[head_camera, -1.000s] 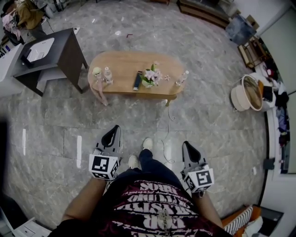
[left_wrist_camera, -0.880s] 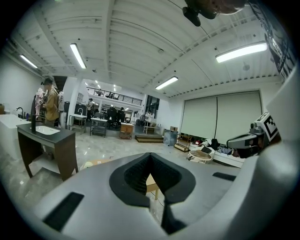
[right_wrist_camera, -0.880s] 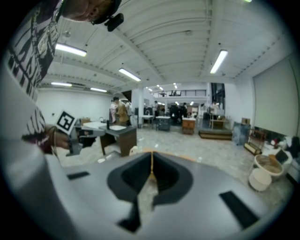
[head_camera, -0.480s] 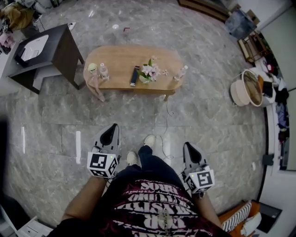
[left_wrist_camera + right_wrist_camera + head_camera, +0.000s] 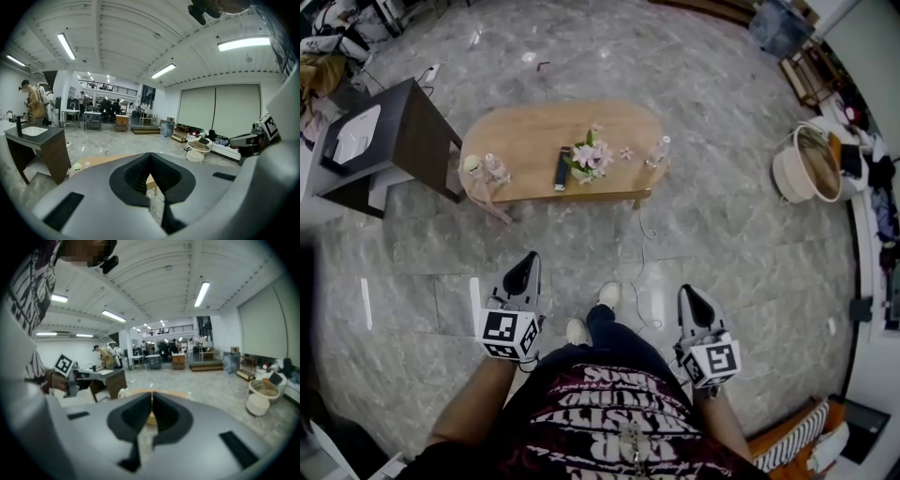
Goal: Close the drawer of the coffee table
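Coffee table [image 5: 534, 141] sits far off, so we judge this the approach step. Our left gripper [image 5: 525, 267] and right gripper [image 5: 691, 298] are closed and empty. Next we must reach its drawer.

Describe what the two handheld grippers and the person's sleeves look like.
The left gripper and right gripper are each a grey wedge-shaped shell tapering to black-lined tongs, with a white cube of black square markers at the back. The T-shirt is dark with pale lettering; the forearms are unsleeved.

I see the right gripper [image 5: 152, 398] with jaws pressed together, nothing between. Past the tips: coffee table [image 5: 179, 393], not touching.
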